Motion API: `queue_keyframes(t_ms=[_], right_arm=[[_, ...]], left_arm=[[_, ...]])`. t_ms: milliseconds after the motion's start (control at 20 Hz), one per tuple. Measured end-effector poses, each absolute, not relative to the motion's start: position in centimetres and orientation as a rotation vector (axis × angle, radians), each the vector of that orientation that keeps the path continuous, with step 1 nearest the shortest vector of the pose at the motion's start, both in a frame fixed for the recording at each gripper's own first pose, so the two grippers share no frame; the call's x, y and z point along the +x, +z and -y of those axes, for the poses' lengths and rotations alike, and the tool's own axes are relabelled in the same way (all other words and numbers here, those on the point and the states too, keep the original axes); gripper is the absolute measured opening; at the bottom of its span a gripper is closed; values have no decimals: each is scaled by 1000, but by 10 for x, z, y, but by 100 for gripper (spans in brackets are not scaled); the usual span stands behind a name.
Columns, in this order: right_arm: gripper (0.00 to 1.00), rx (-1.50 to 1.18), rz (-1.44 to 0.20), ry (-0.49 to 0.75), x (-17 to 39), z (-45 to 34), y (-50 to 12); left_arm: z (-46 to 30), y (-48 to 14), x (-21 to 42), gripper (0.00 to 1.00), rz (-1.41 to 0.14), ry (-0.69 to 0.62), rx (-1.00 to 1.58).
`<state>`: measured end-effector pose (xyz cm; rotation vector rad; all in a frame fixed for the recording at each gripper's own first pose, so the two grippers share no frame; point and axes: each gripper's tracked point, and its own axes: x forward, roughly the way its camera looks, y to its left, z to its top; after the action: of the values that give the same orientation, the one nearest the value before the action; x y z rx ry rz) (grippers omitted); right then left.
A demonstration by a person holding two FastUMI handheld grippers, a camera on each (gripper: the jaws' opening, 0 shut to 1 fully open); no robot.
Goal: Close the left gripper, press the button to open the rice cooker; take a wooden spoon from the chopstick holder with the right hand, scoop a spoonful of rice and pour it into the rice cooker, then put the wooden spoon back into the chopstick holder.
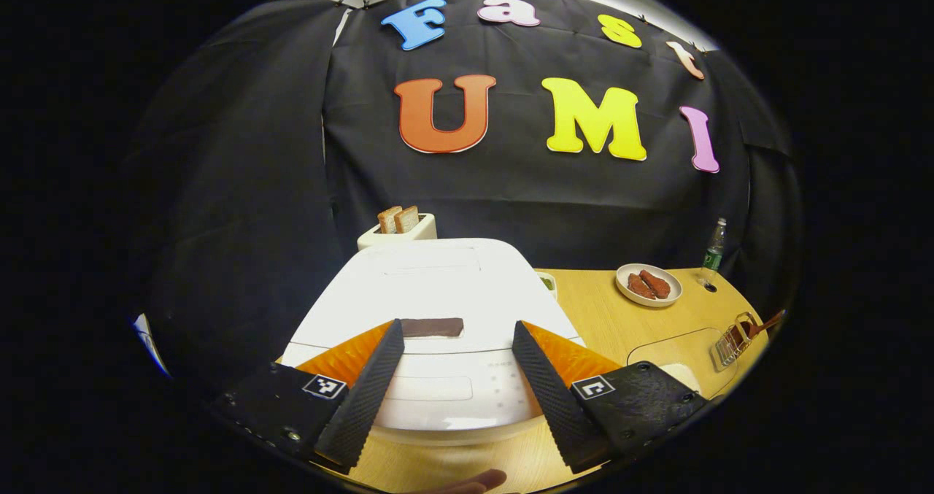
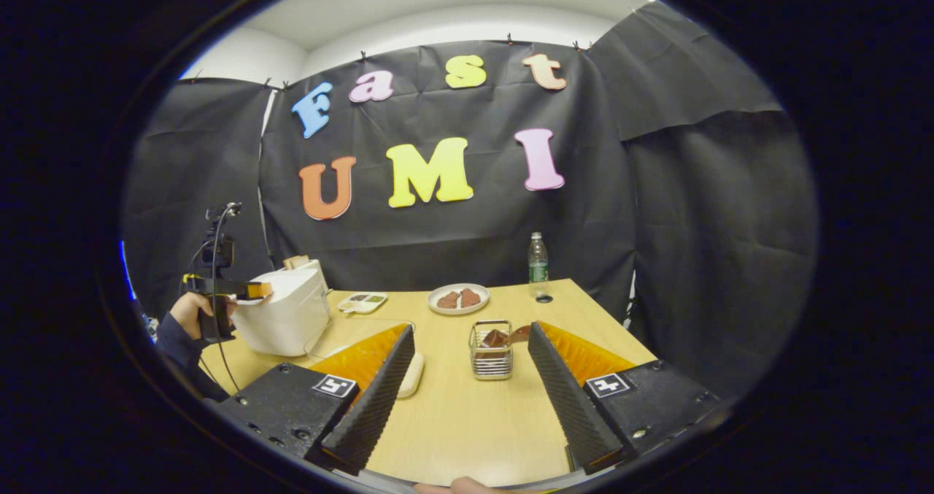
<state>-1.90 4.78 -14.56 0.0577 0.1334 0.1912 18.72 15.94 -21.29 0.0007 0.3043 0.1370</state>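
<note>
on the wooden table: rice cooker station, lid down

- rice cooker [image 1: 430,311]: white, lid closed, dark strip on the lid near its front edge; the landmark for all entries below.
- left gripper [image 1: 456,363]: directly in front of the rice cooker and slightly above its lid, fingers spread wide with the cooker's front showing between them, holding nothing. in the right gripper view it is seen farther off at the cooker's front side, held by a hand [image 2: 191,310] in a dark sleeve.
- right gripper [image 2: 471,377]: well to the right of the rice cooker, over the table [image 2: 467,414], fingers wide apart and empty.
- chopstick holder [image 2: 490,359]: wire basket, right of the rice cooker, between the right gripper's fingers in that view but beyond their tips.
- wooden spoon [image 2: 507,336]: in the chopstick holder, leaning; probably bowl-end up, though small to judge.
- toaster [image 1: 398,233]: behind the rice cooker, two slices in it.
- plate [image 1: 649,284]: right of and behind the rice cooker, brown food on it.
- bottle [image 1: 714,249]: farther right, by the wall.
</note>
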Motion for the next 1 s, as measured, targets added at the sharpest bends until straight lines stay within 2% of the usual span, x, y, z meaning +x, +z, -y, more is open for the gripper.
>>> queue_keyframes(t_ms=[450,700,750,800,1000], right_arm=[[100,71,-151,209,-21,-49,-148],[100,71,-128,224,-24,-53,-143],[100,74,-127,227,-24,-54,-143],[100,76,-126,229,-23,-55,-143],[100,72,-134,221,-21,-53,-149]], left_arm=[[-159,-212,187,98,-297,141,-38],[-160,-201,189,96,-226,140,-67],[-160,-200,189,87,-216,133,-75],[-162,-198,190,95,-211,129,-78],[-160,-185,187,90,-176,104,-105]])
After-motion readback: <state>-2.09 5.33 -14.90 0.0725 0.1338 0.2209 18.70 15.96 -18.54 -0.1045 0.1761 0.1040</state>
